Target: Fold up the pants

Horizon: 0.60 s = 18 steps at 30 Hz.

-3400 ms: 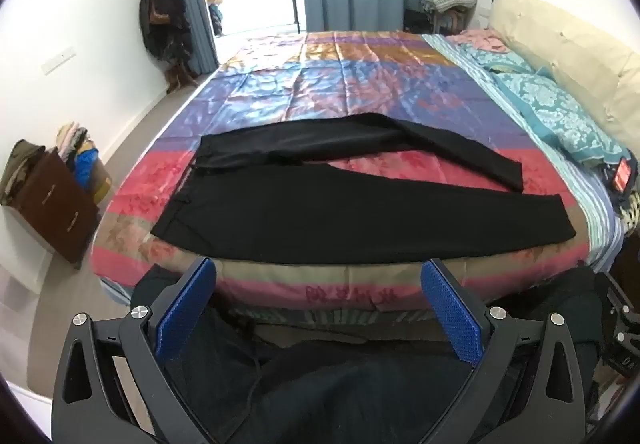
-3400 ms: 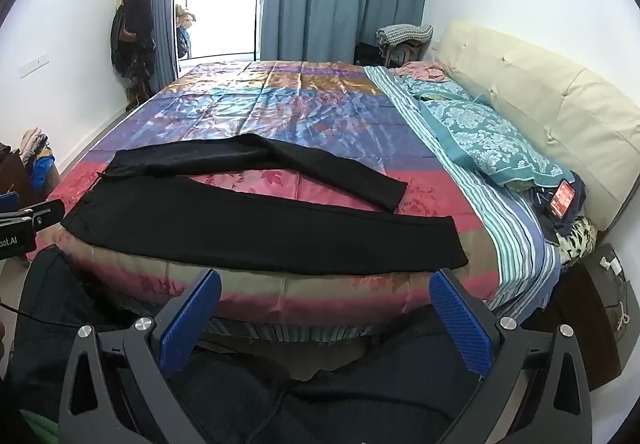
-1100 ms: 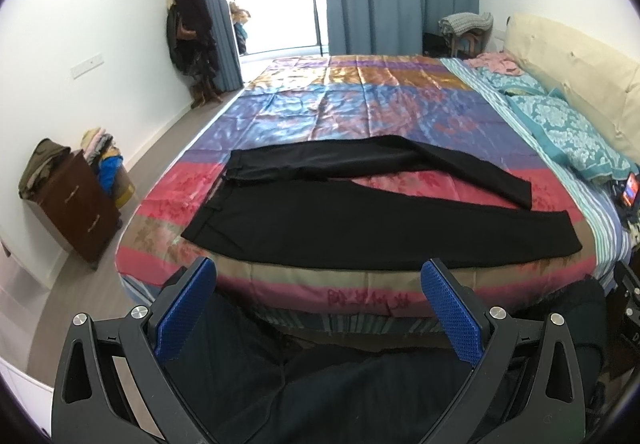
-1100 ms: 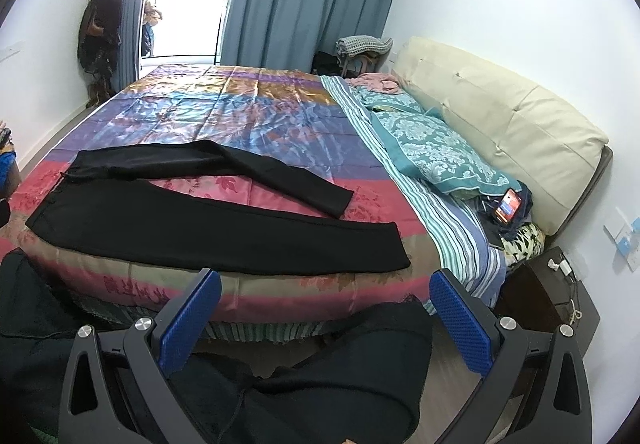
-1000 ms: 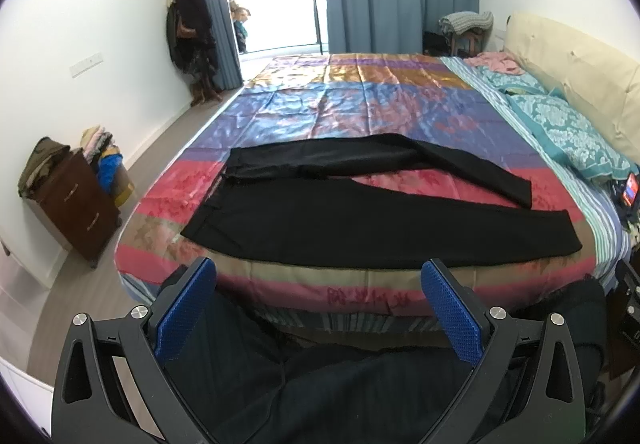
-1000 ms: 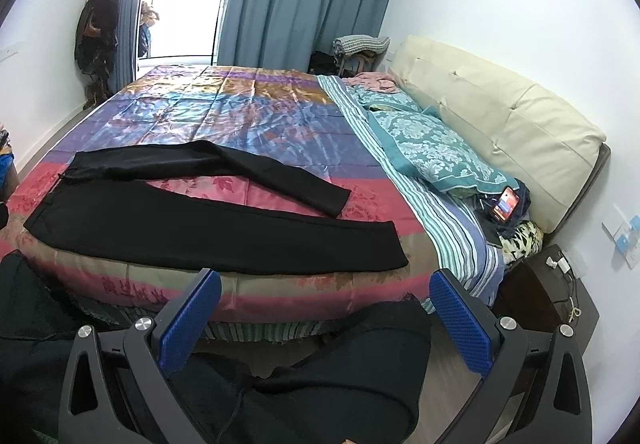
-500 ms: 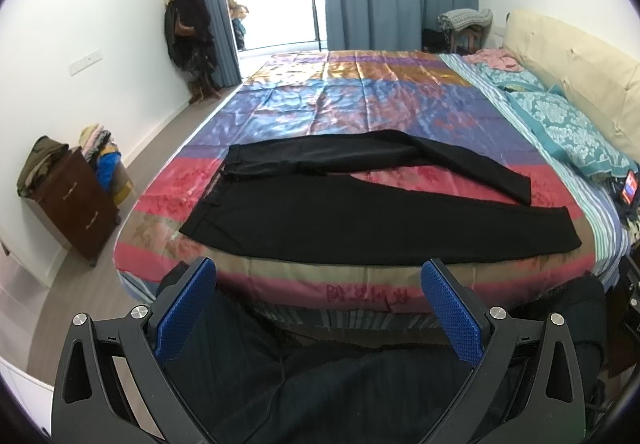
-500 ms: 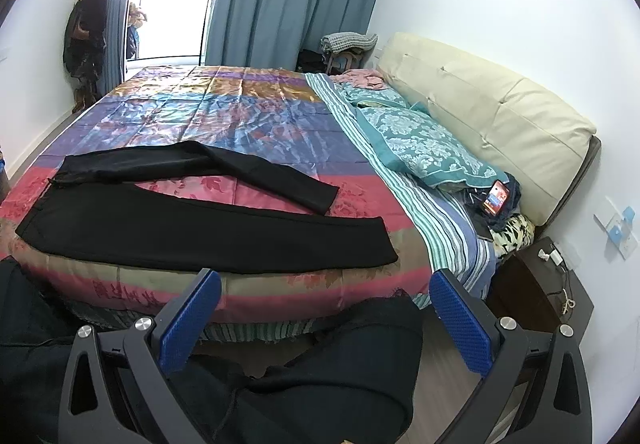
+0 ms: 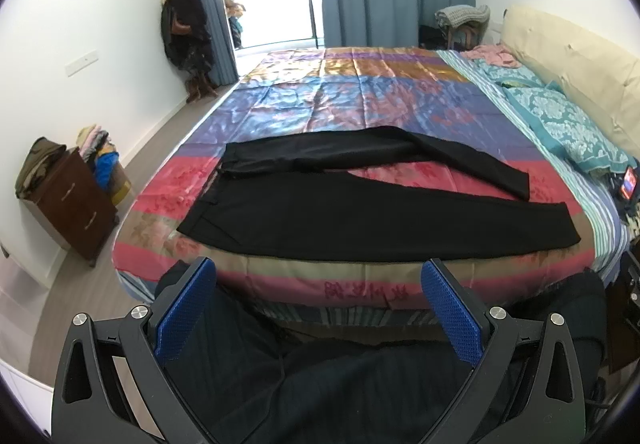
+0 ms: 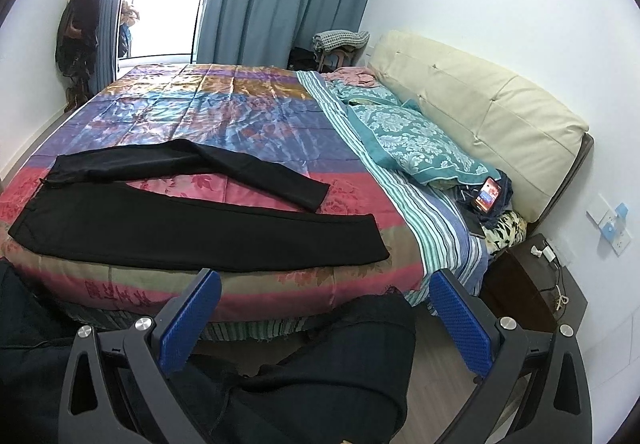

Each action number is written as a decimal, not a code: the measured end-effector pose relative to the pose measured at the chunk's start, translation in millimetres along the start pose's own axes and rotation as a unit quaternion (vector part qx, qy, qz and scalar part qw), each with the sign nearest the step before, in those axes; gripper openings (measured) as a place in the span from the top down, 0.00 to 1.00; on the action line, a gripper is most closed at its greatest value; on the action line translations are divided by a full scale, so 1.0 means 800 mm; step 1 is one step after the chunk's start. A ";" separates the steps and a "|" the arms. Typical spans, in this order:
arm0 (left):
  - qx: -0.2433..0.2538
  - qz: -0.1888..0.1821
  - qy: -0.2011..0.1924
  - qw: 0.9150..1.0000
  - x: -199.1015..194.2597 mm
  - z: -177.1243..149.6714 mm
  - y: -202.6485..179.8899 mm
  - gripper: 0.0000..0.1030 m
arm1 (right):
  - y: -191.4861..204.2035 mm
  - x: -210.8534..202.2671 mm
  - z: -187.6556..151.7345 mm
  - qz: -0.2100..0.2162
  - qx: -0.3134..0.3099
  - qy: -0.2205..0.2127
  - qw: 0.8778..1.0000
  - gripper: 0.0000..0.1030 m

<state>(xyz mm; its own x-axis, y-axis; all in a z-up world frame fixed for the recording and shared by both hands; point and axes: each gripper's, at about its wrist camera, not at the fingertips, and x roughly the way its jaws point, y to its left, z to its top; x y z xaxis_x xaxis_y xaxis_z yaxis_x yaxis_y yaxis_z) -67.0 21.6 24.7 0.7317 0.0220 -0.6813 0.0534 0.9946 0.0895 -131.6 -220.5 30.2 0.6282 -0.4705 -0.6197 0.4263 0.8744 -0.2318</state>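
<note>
Both views are swinging slightly rightward compared with a second ago, while the pants [image 9: 320, 204] are lying unmoved on the bed's [image 9: 360, 92] near edge, legs splayed. The left tool [image 9: 320, 308] and right tool [image 10: 324, 312] are gaping wide, empty; folding is not yet beginning.

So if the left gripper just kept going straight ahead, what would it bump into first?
Probably the near side of the bed, just below the black pants lying on top. The left gripper, jaws open and empty, points at that edge, though depth is hard to judge; aimed slightly higher, it would meet the pants instead.
</note>
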 end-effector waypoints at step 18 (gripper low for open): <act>0.003 0.000 0.005 1.000 0.001 -0.003 -0.003 0.01 | -0.002 0.002 0.001 -0.012 0.001 0.005 1.000 0.00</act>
<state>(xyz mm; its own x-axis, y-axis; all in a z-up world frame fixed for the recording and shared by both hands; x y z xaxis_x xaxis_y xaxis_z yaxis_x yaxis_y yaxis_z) -68.2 19.5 22.2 0.7245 0.0224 -0.6889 0.0579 0.9940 0.0932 -130.5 -222.8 29.9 0.6110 -0.4899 -0.6218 0.4422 0.8627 -0.2452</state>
